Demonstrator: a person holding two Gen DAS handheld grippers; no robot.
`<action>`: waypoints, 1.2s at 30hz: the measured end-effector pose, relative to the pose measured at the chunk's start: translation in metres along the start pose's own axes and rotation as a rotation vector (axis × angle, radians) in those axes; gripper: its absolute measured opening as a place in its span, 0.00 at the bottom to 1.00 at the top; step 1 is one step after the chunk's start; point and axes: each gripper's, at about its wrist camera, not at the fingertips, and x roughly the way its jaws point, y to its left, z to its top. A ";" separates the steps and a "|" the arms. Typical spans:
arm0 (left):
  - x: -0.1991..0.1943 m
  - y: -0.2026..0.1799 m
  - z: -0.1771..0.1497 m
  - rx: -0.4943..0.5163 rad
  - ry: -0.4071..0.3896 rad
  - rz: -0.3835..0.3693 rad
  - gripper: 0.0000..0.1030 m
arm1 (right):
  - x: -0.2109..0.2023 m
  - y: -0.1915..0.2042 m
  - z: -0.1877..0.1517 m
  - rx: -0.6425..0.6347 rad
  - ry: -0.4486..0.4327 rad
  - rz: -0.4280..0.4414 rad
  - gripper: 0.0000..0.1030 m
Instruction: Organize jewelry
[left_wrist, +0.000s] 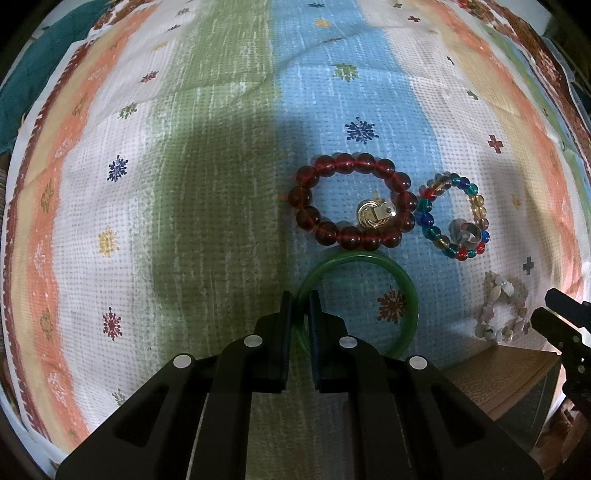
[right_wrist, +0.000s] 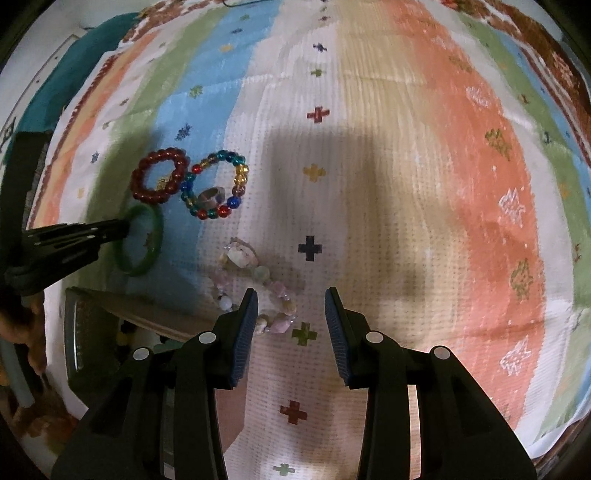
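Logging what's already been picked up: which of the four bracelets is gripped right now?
The green bangle, the only smooth solid ring. The left gripper has its jaws shut on its rim. The dark red, multicoloured and pale stone bracelets are beaded and lie free.

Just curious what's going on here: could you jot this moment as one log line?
left gripper: shut on green bangle | right gripper: open, over pale stone bracelet | red bead bracelet, multicolour bead bracelet: on cloth

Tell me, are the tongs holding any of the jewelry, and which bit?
The left tongs pinch the green bangle by its rim. The right tongs are open, holding nothing.
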 end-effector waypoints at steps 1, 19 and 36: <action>0.001 -0.001 -0.001 0.000 0.000 0.001 0.08 | 0.001 0.000 0.000 0.005 0.003 0.001 0.37; 0.001 -0.001 0.000 -0.002 0.000 0.001 0.09 | 0.019 -0.018 0.004 0.155 0.051 0.086 0.36; 0.002 0.001 0.000 -0.010 0.002 -0.012 0.09 | 0.021 -0.048 -0.001 0.251 0.090 0.185 0.32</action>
